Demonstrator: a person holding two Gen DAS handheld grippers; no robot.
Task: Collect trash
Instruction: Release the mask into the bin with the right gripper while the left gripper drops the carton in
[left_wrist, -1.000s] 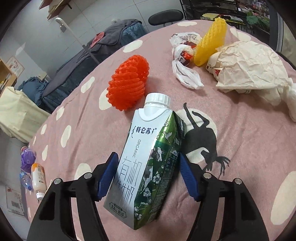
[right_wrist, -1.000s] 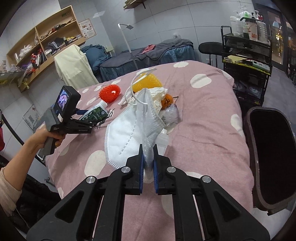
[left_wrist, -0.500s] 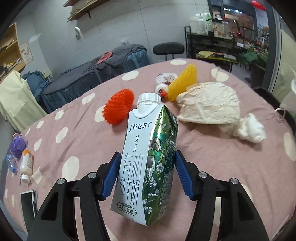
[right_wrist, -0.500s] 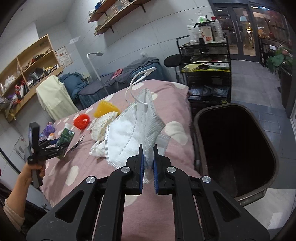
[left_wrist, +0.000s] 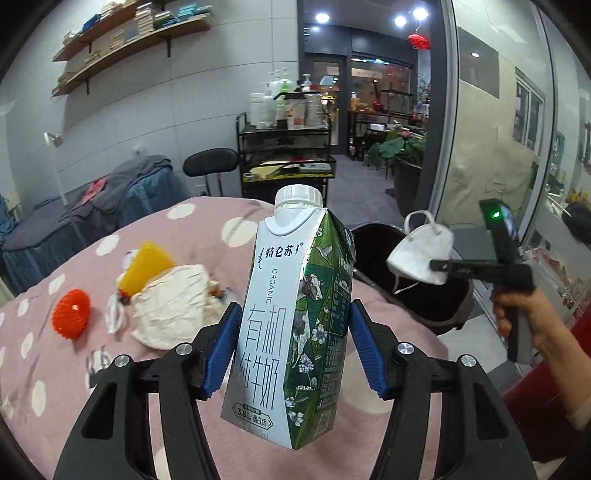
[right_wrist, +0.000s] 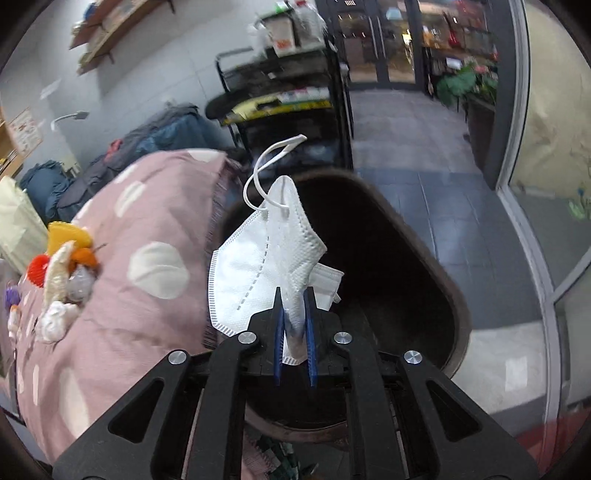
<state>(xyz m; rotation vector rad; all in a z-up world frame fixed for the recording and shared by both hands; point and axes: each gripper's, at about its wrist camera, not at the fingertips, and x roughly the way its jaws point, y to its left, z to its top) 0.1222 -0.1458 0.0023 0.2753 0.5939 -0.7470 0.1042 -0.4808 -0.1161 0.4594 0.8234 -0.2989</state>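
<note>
Both grippers have swung from the table toward the dark bin (right_wrist: 424, 266); the right gripper (right_wrist: 294, 325) pinches the face mask (right_wrist: 266, 258) above its mouth; the left gripper (left_wrist: 291, 332) clamps the milk carton (left_wrist: 295, 317) over the table edge; release the mask only once centred.

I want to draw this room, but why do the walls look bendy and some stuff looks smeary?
Left wrist view: the fisheye lens curves the shelves and window frame; the milk carton in the left claw is sharp, the ceiling spots glare. Right wrist view: the cart behind is motion-smeared, but the mask over the dark bin stays crisp.
</note>
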